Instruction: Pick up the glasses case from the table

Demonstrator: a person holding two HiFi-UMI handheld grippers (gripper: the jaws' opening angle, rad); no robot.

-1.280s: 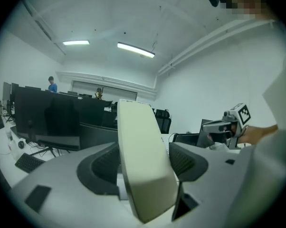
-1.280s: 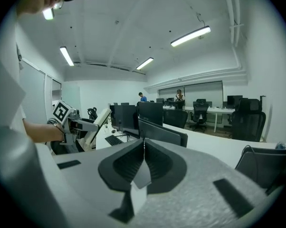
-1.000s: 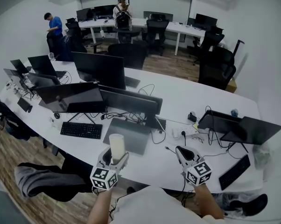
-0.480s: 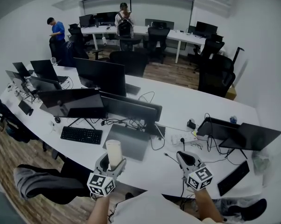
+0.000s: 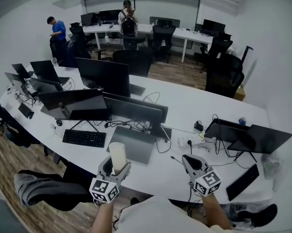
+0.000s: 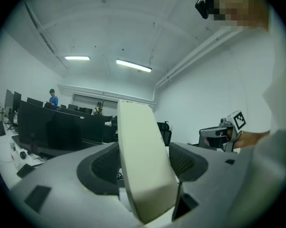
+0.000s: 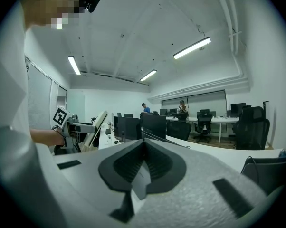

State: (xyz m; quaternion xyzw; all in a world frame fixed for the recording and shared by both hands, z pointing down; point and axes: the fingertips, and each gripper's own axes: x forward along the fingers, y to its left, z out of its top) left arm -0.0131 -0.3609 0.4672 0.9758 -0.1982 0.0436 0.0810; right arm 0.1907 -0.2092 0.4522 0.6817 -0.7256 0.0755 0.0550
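A cream-white glasses case (image 5: 118, 157) stands upright between the jaws of my left gripper (image 5: 115, 167), held above the near edge of the white table (image 5: 194, 103). In the left gripper view the case (image 6: 144, 163) fills the gap, both dark pads pressing its sides. My right gripper (image 5: 193, 162) hovers to the right over the table edge; in its own view its gripper (image 7: 144, 163) has the pads meeting with nothing between them. The case (image 7: 96, 127) and left gripper also show small at the left of the right gripper view.
Monitors (image 5: 103, 75), a keyboard (image 5: 84, 138), a grey laptop (image 5: 132, 143), a power strip and cables (image 5: 197, 141) crowd the curved table. A second keyboard (image 5: 240, 182) lies at right. Office chairs and two people stand at the far desks.
Both grippers stay almost where they were; the case remains held upright in the left one. The head view shifted slightly.
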